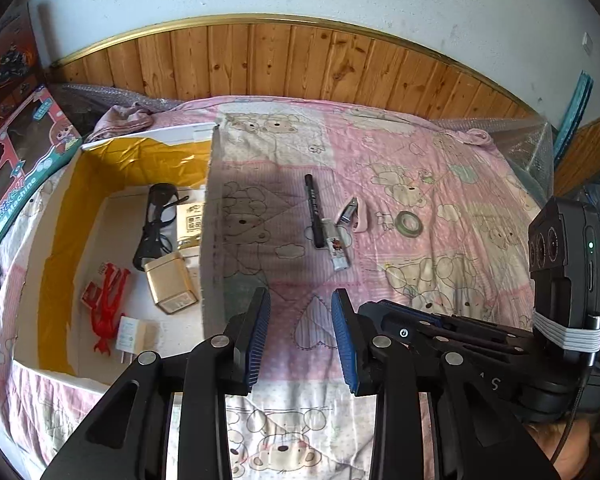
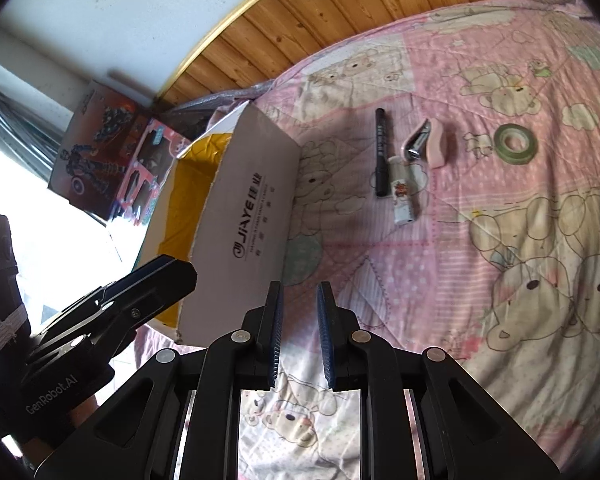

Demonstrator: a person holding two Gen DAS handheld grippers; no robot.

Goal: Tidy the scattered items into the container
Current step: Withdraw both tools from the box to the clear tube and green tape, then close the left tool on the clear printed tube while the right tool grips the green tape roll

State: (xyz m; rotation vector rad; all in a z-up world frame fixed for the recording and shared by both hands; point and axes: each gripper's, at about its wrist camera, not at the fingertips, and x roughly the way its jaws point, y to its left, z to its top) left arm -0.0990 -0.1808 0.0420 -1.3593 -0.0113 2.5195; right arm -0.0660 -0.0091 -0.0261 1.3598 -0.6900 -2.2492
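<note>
Cardboard box with a yellow inner lining sits on the left of the pink teddy-bear quilt, flaps up — the near flap reads "JIAYE". Inside it I can see black-framed glasses, a gold rectangular tin, a red plastic figure and a small white charger. Out on the quilt, to the right of the box: a black marker pen touching a little white printed tube, a pink-cased nail clipper just beside them, and a green tape roll a bit further right. My left gripper and right gripper both hover over the quilt, jaws apart, holding nothing. Left gripper body says "GenRobot.AI".
</note>
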